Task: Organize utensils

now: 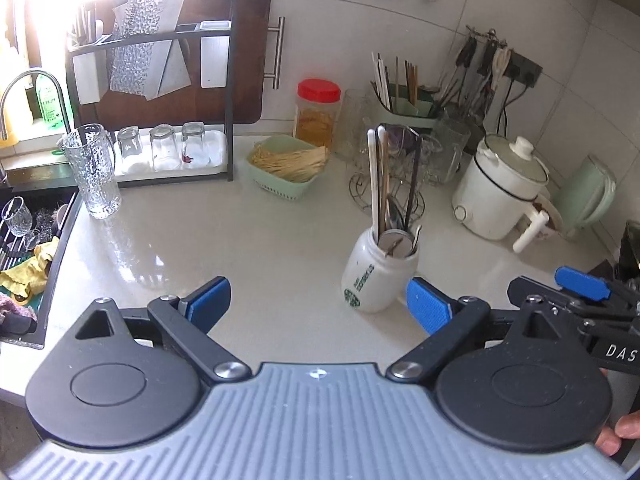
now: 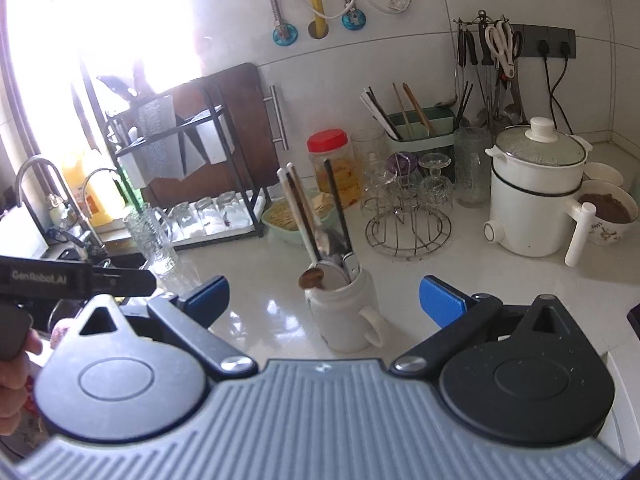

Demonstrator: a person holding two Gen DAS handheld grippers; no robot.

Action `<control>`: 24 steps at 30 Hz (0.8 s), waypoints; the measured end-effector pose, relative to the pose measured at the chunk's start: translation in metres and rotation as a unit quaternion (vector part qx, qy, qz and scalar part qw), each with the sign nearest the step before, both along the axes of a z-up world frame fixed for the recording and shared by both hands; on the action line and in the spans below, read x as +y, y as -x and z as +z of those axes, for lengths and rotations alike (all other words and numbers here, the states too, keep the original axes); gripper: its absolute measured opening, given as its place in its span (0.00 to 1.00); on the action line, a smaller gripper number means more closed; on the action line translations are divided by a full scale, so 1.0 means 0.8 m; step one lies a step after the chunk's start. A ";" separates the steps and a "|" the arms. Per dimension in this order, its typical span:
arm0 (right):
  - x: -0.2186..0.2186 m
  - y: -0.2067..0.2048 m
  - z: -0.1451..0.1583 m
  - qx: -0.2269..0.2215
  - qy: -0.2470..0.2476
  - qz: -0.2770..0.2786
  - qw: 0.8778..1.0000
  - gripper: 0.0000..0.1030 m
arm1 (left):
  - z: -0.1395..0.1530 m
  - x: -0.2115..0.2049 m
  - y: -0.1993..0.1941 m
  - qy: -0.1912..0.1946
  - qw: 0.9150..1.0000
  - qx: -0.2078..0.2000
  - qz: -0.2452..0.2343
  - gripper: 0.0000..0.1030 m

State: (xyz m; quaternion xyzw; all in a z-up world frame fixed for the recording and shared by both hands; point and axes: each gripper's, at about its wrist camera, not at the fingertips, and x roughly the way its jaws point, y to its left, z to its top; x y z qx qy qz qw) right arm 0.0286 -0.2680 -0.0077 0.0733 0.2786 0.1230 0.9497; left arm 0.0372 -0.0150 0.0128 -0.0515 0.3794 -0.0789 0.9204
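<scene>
Your left tool (image 1: 318, 306) is spread wide and holds nothing; it hovers over the pale glossy surface (image 1: 224, 240). Your right tool (image 2: 324, 300) is spread just as wide and is also empty. The white ceramic mug with a green logo (image 1: 378, 278) stands upright on the surface just ahead of both tools, near the left tool's right finger. It holds the utensils: white and brown chopsticks (image 1: 378, 176), a black stick, metal spoons (image 2: 334, 242) and a brown wooden spoon (image 2: 312, 278). Behind it stands a wire glass rack (image 2: 408, 232), and farther back a mint-green chopstick holder (image 2: 420, 130).
</scene>
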 end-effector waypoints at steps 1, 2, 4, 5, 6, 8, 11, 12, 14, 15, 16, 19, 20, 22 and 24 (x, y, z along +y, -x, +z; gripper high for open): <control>0.002 0.003 -0.001 -0.001 0.004 -0.001 1.000 1.00 | -0.002 0.001 0.004 -0.001 1.000 0.002 -0.001 0.94; 0.004 0.006 -0.002 0.000 0.006 -0.002 1.000 1.00 | -0.003 0.002 0.008 -0.001 1.000 0.002 -0.002 0.94; 0.006 0.013 -0.003 0.000 0.005 -0.004 1.000 1.00 | -0.006 0.003 0.015 -0.004 1.000 -0.001 -0.004 0.94; 0.006 0.017 -0.004 -0.001 0.005 -0.006 1.000 1.00 | -0.007 0.004 0.017 -0.005 1.000 -0.002 -0.005 0.94; 0.007 0.020 -0.005 -0.001 0.006 -0.007 1.000 1.00 | -0.009 0.005 0.019 -0.006 1.000 -0.001 -0.005 0.94; 0.007 0.026 -0.006 -0.003 0.007 -0.008 1.000 1.00 | -0.011 0.007 0.023 -0.007 1.000 -0.002 -0.005 0.94; 0.009 0.031 -0.008 -0.004 0.012 -0.010 1.000 1.00 | -0.014 0.011 0.027 -0.006 1.000 -0.003 -0.005 0.94; 0.010 0.032 -0.009 -0.004 0.013 -0.011 1.000 1.00 | -0.014 0.012 0.028 -0.007 1.000 -0.004 -0.005 0.94; 0.011 0.033 -0.009 -0.005 0.013 -0.012 1.000 1.00 | -0.015 0.015 0.030 -0.005 1.000 -0.004 -0.005 0.94; 0.012 0.034 -0.009 -0.007 0.013 -0.013 1.000 1.00 | -0.014 0.016 0.030 -0.005 1.000 -0.004 -0.005 0.94; 0.013 0.035 -0.008 -0.009 0.013 -0.014 1.000 1.00 | -0.014 0.017 0.030 -0.004 1.000 -0.004 -0.006 0.94; 0.016 0.036 -0.004 -0.017 0.015 -0.017 1.000 1.00 | -0.015 0.020 0.028 -0.003 1.000 -0.003 -0.008 0.94; 0.016 0.036 -0.003 -0.019 0.014 -0.019 1.000 1.00 | -0.014 0.020 0.026 -0.004 1.000 -0.002 -0.010 0.94; 0.017 0.035 -0.001 -0.020 0.012 -0.022 0.999 1.00 | -0.014 0.020 0.024 -0.007 1.000 -0.002 -0.012 0.94; 0.018 0.034 0.000 -0.020 0.011 -0.024 0.999 1.00 | -0.013 0.020 0.023 -0.007 1.000 -0.002 -0.012 0.94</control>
